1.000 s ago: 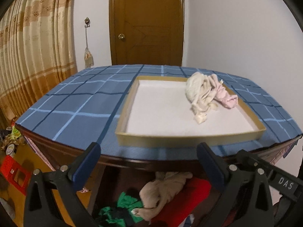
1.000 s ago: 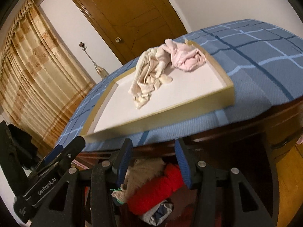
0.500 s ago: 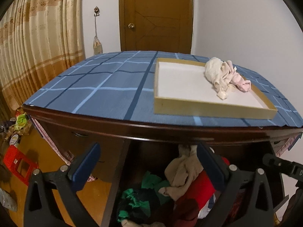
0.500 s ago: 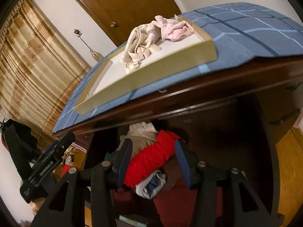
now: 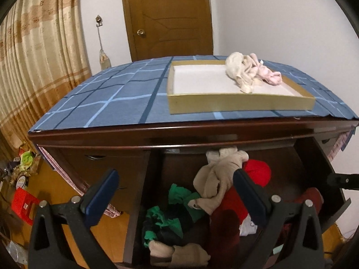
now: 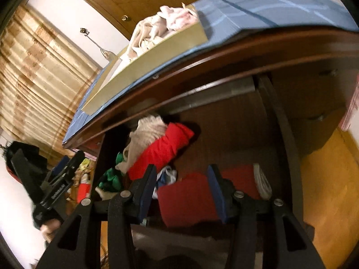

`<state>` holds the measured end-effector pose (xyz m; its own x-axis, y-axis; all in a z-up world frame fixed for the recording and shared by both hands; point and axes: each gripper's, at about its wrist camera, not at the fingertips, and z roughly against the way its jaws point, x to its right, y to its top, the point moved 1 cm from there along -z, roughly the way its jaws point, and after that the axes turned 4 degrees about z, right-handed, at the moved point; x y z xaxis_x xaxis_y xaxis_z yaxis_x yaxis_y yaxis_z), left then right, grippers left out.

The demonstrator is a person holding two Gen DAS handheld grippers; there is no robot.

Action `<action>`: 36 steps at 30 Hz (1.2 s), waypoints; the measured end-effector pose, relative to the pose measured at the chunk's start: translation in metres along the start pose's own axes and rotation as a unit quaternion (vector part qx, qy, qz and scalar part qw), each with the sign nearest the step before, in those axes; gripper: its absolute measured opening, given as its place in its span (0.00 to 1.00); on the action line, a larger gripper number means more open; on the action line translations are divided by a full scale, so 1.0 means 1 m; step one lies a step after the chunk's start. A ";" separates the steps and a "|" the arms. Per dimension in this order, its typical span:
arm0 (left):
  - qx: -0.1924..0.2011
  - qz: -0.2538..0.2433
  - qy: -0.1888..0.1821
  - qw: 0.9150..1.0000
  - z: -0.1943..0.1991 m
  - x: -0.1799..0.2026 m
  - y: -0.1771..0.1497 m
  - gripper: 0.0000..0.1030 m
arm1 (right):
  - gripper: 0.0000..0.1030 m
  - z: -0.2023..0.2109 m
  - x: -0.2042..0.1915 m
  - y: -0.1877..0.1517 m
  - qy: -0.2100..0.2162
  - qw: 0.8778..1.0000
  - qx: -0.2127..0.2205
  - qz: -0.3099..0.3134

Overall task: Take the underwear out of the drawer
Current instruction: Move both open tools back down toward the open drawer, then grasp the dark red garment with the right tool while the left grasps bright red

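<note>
The open drawer (image 5: 334, 170) (image 6: 280, 121) under the tabletop holds a heap of clothes: a beige garment (image 5: 217, 174) (image 6: 145, 132), a red one (image 5: 258, 170) (image 6: 163, 148), green ones (image 5: 177, 204) (image 6: 112, 177) and a dark red one (image 6: 193, 199). My left gripper (image 5: 177, 192) is open and empty above the drawer's left part. My right gripper (image 6: 181, 192) is open and empty just over the dark red garment. The left gripper also shows in the right wrist view (image 6: 65, 174).
A yellow tray (image 5: 242, 105) (image 6: 157, 56) on the blue checked tablecloth (image 5: 107, 98) holds cream and pink underwear (image 5: 249, 71) (image 6: 161, 22). A closed drawer front (image 5: 105, 163) is on the left. Clutter and a red stool (image 5: 22, 204) lie on the floor.
Both grippers have dropped from tabletop height to the open drawer and moved closer to the clothes. Both stay open.
</note>
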<state>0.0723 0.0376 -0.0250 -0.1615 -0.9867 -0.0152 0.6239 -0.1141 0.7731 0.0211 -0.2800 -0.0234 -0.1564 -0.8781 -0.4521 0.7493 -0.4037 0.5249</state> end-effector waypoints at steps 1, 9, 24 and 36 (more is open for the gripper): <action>-0.001 -0.001 -0.001 1.000 0.000 0.000 0.000 1.00 | 0.49 0.001 0.003 0.000 0.007 1.000 -0.008 -0.009; -0.012 -0.014 -0.004 1.000 -0.004 0.005 -0.002 1.00 | 0.49 -0.020 0.011 -0.007 0.035 0.991 -0.106 -0.077; -0.024 -0.038 -0.008 0.999 -0.007 0.011 -0.005 1.00 | 0.49 -0.047 0.017 -0.005 -0.057 0.975 -0.180 -0.120; -0.024 -0.023 -0.007 0.999 -0.008 0.002 -0.002 1.00 | 0.60 -0.097 0.049 -0.001 -0.038 0.948 -0.208 -0.239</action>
<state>0.0765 0.0345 -0.0313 -0.2017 -0.9786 -0.0402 0.6518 -0.1647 0.7403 0.0754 -0.2980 -0.1161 -0.5758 -0.6434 -0.5045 0.7679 -0.6373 -0.0637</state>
